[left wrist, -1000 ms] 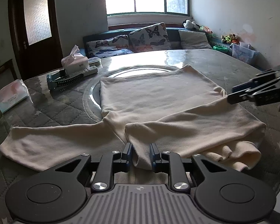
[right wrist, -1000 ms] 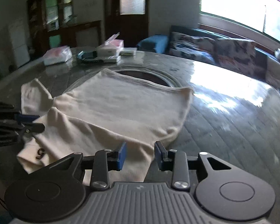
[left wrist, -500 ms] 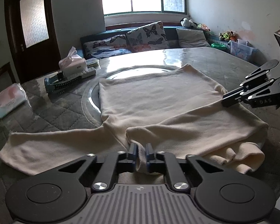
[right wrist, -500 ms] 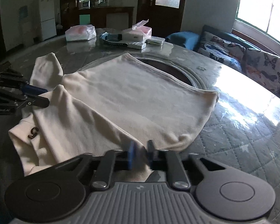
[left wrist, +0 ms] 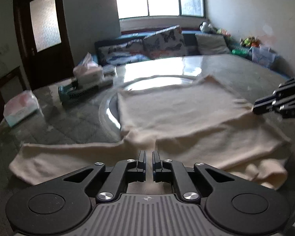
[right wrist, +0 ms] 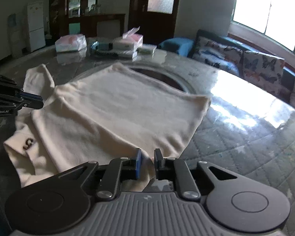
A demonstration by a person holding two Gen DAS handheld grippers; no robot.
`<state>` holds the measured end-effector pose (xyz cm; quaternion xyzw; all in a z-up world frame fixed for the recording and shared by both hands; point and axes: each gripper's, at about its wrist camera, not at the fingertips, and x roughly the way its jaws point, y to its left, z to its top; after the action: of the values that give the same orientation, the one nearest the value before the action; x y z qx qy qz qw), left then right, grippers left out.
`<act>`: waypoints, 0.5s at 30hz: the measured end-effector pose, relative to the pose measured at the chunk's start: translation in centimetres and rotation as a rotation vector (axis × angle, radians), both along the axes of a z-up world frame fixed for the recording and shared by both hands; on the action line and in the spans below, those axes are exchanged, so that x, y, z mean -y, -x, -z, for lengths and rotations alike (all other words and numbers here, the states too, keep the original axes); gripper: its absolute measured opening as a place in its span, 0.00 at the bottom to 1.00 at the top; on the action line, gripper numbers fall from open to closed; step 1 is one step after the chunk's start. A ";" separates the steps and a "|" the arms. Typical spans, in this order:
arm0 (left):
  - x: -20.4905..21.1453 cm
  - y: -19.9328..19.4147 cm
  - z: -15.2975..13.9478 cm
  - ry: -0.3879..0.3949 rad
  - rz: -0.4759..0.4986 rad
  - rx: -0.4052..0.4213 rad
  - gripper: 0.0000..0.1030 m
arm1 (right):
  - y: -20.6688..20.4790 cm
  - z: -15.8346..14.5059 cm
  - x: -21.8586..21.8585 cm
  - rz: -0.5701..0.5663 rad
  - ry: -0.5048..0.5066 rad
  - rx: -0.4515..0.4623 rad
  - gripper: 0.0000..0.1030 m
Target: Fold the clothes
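Both grippers (left wrist: 149, 157) (right wrist: 147, 158) low, pinching sweater (left wrist: 177, 108).

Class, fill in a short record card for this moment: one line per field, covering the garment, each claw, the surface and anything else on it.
garment: cream long-sleeved top, spread flat, one sleeve folded across its near part
left claw: shut on a fold of the top's near edge
right claw: shut on cloth at the top's side edge
surface: glossy quilted-pattern table
other items: tissue boxes at the far side
fold stage: body not yet folded
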<state>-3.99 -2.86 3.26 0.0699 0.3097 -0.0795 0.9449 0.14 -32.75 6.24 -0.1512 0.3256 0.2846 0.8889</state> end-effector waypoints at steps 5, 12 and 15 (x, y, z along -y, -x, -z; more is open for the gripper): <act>1.8 -0.8 -0.6 0.031 0.067 0.014 0.08 | 1.4 -0.5 -0.6 0.004 -0.037 0.004 0.12; 2.0 -1.4 1.4 0.004 0.064 -0.027 0.10 | 3.7 0.1 -0.4 0.011 -0.042 -0.022 0.24; 1.6 -0.6 1.8 -0.017 0.057 -0.008 0.14 | 4.3 0.0 -0.2 0.015 -0.038 -0.010 0.24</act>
<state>-3.34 -4.47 1.51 0.0865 0.3120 -0.1043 0.9404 -4.13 -32.50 6.25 -0.1303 0.3255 0.2850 0.8921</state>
